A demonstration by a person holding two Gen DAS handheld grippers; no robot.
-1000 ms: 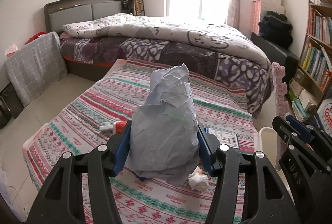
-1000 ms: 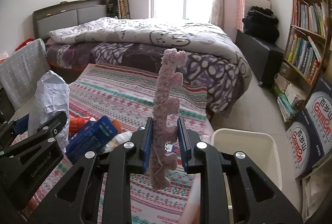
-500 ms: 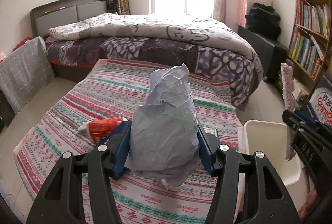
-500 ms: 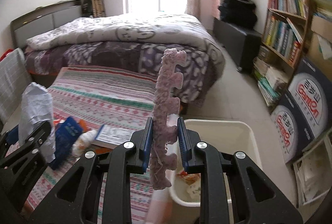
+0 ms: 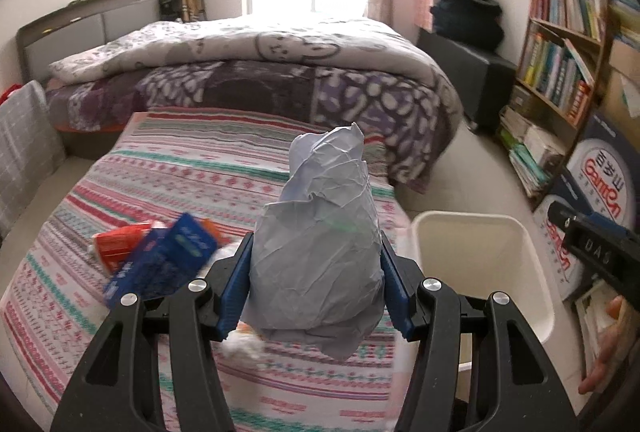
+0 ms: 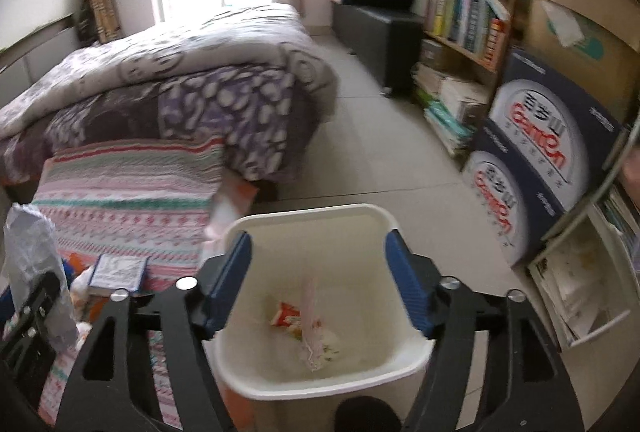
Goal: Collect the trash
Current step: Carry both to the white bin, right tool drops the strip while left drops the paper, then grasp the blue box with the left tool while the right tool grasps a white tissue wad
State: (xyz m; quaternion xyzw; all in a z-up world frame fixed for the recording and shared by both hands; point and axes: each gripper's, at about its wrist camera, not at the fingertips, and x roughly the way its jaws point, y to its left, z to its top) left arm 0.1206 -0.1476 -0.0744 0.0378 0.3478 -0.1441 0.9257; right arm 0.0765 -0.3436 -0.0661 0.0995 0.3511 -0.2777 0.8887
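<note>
My left gripper (image 5: 316, 284) is shut on a crumpled grey paper wad (image 5: 320, 244), held above the striped mattress (image 5: 200, 168). The wad also shows at the left edge of the right wrist view (image 6: 32, 252). My right gripper (image 6: 316, 284) is open and empty, right above the white trash bin (image 6: 316, 388). A pink frilly strip (image 6: 310, 328) lies inside the bin with a wrapper (image 6: 286, 314). The bin also shows in the left wrist view (image 5: 516, 264), right of the mattress.
On the mattress lie a blue box (image 5: 168, 264), a red tube (image 5: 120, 244), a white tissue ball (image 5: 244, 346) and a small booklet (image 6: 118, 272). A bed with a patterned duvet (image 5: 256, 72) stands behind. Bookshelves (image 6: 468, 4) and blue cartons (image 6: 536, 168) line the right.
My right gripper swung right over the bin, opened and let go of the pink strip, which now lies in the bin. My left gripper drifted right, still holding the wad.
</note>
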